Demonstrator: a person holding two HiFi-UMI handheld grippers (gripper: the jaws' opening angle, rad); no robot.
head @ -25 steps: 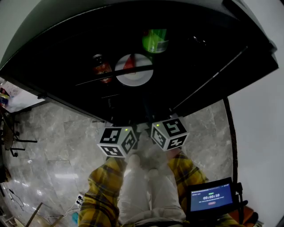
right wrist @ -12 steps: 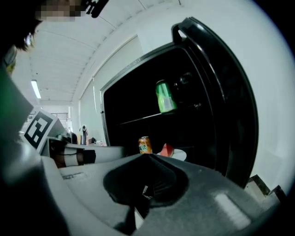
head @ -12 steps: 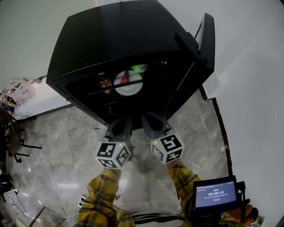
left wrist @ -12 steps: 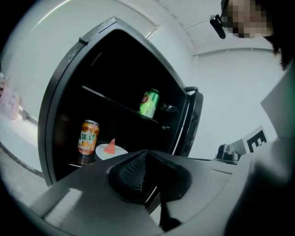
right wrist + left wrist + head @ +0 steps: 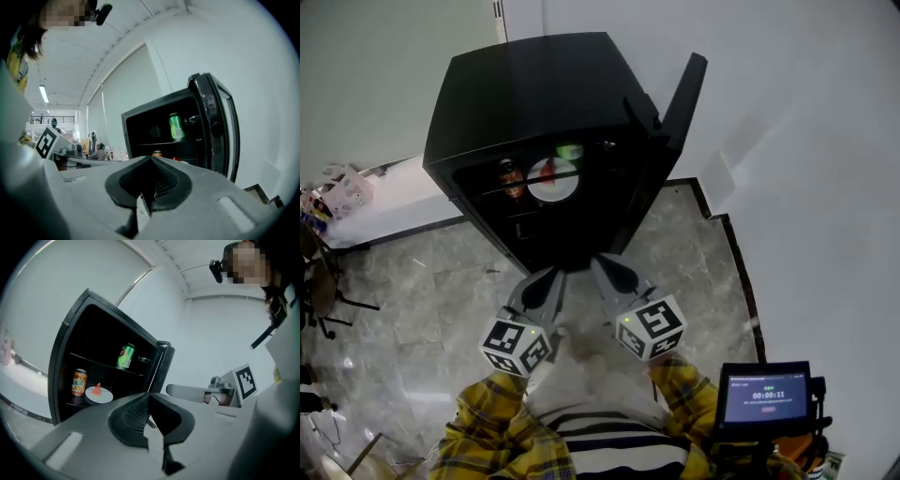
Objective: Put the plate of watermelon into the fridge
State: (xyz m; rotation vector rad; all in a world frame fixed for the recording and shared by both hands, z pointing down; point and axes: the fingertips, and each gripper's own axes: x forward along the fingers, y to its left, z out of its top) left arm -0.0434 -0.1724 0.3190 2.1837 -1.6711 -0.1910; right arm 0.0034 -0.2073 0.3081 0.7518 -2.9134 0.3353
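On fridge [image 5: 534, 94] shelf, right of can [image 5: 508, 178]: plate [image 5: 562, 187] stiff, probably light; watermelon wedge [image 5: 96, 389] may slide. Pinch rim, keep level. left gripper [image 5: 149, 394], right gripper [image 5: 151, 158]: jaws together, empty.

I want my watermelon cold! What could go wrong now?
The fridge door stands wide open, so cold may leak out and warm the watermelon. The left tongs and right tongs are shut and empty; shoving the door hard with them might topple the green can.

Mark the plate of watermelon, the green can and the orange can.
plate of watermelon [image 5: 106, 397], left gripper view, bare white rim right of the slice.
green can [image 5: 125, 356], left gripper view, middle of its body.
orange can [image 5: 79, 382], left gripper view, middle of its label.
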